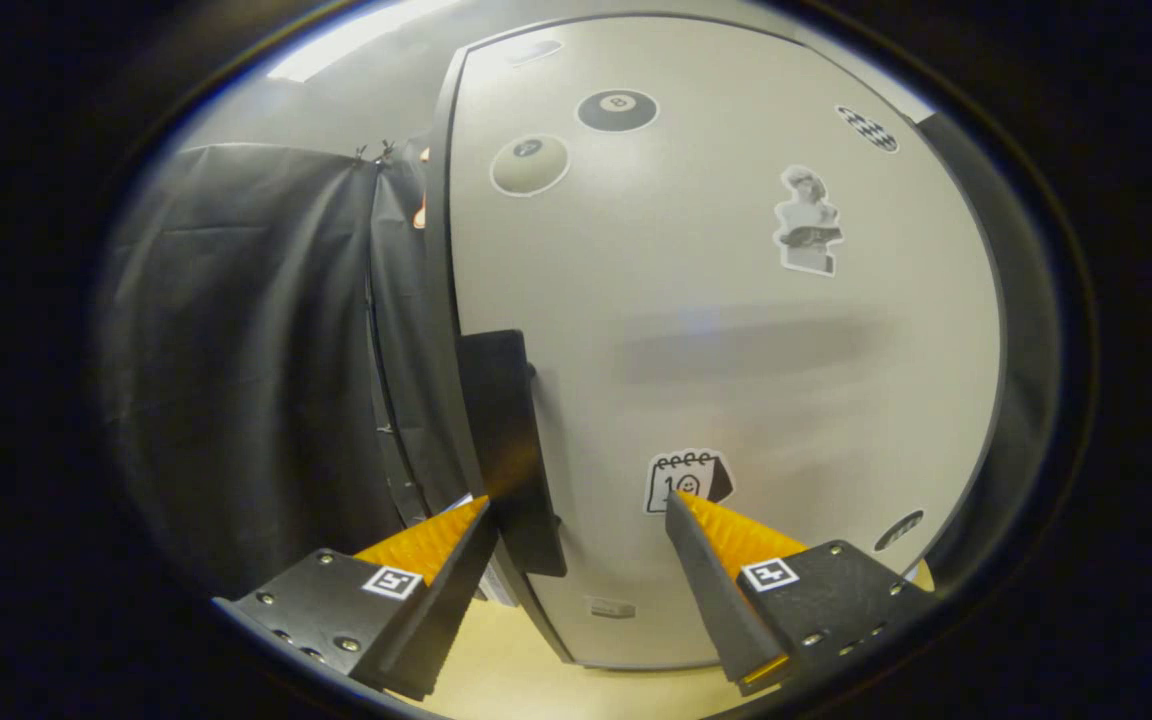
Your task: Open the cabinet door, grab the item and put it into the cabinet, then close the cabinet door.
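Note:
A pale grey cabinet door (716,330) with several stickers stands right in front of me. A dark flat handle (508,450) is fixed upright along the door's left edge. My gripper (576,505) is open, close to the door. Its left fingertip sits at the handle's left side, at about mid height, and the right fingertip is over the door face near a calendar sticker (686,480). The handle's lower half lies between the fingers, and neither finger presses on it.
The black cloth wall (256,360) hangs to the left of the cabinet. A light wooden surface (536,680) runs under the cabinet and below my fingers. A dark frame (1011,400) borders the door on its right.

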### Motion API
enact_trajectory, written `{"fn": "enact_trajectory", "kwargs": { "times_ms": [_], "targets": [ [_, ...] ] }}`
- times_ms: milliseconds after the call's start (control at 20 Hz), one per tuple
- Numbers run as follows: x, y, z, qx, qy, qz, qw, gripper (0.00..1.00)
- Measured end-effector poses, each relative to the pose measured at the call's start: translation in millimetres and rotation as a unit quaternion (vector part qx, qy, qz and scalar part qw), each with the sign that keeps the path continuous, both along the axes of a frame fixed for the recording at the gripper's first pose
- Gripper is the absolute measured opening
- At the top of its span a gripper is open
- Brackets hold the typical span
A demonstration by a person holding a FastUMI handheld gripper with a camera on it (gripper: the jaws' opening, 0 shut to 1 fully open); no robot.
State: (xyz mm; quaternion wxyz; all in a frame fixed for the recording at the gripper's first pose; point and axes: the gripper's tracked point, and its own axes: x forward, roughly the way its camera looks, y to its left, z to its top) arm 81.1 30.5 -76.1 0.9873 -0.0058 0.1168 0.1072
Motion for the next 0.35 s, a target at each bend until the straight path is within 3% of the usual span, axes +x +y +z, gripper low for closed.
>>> {"fn": "enact_trajectory", "kwargs": {
  "times_ms": [150,350],
  "targets": [
    [-15,-1,22,-0.002,-0.037,0.007,0.999,1.0],
    [-29,-30,53,-0.036,-0.085,-0.033,0.995,1.0]
  ]
}}
